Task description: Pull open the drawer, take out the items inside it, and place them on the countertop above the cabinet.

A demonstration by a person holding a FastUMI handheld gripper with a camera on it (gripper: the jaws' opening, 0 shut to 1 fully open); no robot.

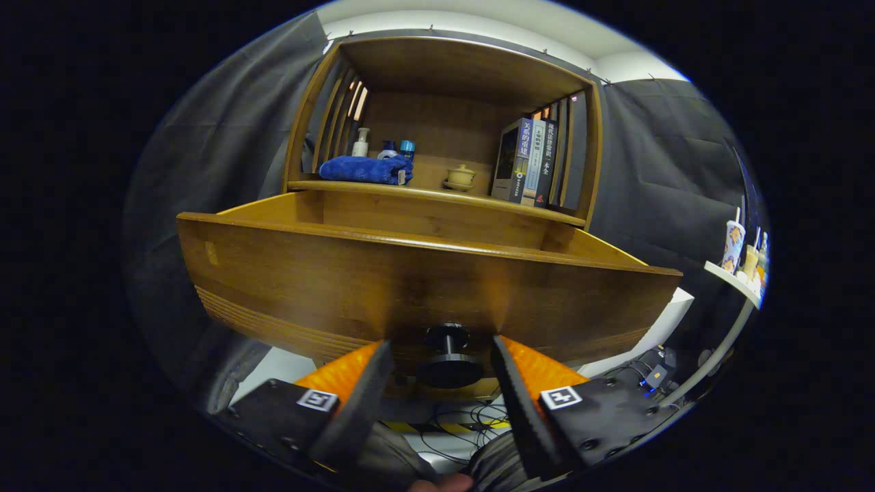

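The wooden drawer (pixel 383 273) is pulled out of the cabinet toward me, and its front panel stands just ahead of my fingers. Its dark round knob (pixel 448 355) sits between my two fingertips with a gap on each side. My gripper (pixel 443 352) is open around the knob and touches nothing. The drawer's inside is hidden behind the front panel. Above the drawer lies the countertop (pixel 437 193), a wooden shelf inside a cabinet niche.
On the countertop lie a folded blue towel (pixel 366 169), small bottles (pixel 360 142), a small lidded cup on a saucer (pixel 460 177) and several upright books (pixel 530 162). A white side shelf (pixel 735 281) with cups stands to the right. Cables (pixel 472 413) lie on the floor below.
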